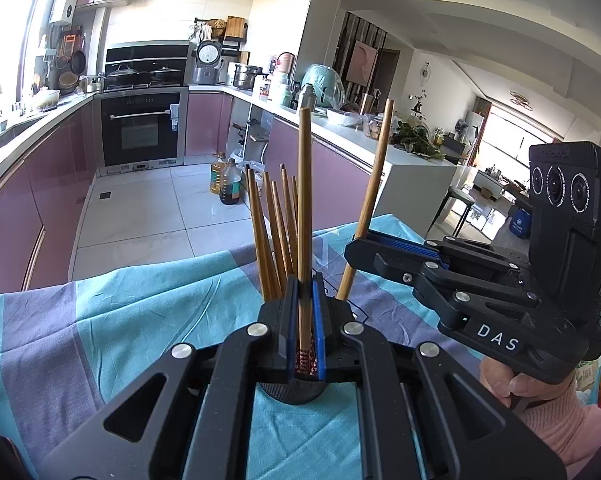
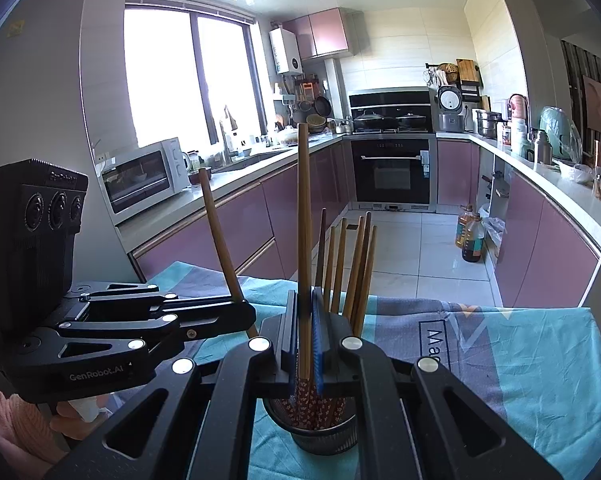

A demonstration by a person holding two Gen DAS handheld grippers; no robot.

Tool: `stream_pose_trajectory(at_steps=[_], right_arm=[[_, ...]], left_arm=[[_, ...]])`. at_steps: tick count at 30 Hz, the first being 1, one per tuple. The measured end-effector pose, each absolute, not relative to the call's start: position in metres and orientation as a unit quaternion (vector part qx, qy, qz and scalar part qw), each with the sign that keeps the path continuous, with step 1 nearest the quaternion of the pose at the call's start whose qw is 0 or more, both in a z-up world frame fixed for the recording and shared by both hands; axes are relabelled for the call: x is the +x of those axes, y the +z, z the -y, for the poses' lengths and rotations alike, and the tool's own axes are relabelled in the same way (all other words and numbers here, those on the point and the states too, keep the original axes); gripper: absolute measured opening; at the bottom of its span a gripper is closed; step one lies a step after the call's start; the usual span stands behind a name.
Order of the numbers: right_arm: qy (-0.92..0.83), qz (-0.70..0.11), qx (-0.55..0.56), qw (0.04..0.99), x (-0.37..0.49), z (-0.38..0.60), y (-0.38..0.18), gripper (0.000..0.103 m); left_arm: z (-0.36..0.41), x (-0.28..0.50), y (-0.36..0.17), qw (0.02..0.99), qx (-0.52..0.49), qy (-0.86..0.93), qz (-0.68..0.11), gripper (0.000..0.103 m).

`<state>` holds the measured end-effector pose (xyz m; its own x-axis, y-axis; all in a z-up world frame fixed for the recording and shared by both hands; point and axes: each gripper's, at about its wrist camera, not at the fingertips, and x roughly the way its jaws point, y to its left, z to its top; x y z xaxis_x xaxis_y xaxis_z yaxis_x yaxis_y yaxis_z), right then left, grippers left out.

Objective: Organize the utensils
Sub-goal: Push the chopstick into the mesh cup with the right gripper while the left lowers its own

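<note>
1 thin wooden chopstick (image 1: 303, 216) is pinched upright in the closed left tool (image 1: 305, 320) and another (image 2: 303, 240) in the closed right tool (image 2: 305, 340), both over the cup (image 2: 320, 432) of chopsticks on the cloth-covered worktop (image 2: 520, 360); judged light, stiff and smooth, each is best gripped low, near the patterned end.

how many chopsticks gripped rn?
2. First chopstick in left gripper; second chopstick in right gripper. Remaining chopsticks stand in the holder.
</note>
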<state>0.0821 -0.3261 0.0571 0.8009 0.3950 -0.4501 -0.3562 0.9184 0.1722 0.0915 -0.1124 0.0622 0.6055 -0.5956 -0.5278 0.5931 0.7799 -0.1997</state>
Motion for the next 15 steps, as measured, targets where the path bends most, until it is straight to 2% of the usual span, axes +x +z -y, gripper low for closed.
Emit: stream_pose_trajectory(at_steps=[15], right_arm=[[0.199, -0.256, 0.04, 0.945, 0.0829, 0.3267, 0.049, 0.006]], left_arm=[[0.1113, 0.0982, 0.056, 0.895, 0.0, -0.33, -0.301, 0.008]])
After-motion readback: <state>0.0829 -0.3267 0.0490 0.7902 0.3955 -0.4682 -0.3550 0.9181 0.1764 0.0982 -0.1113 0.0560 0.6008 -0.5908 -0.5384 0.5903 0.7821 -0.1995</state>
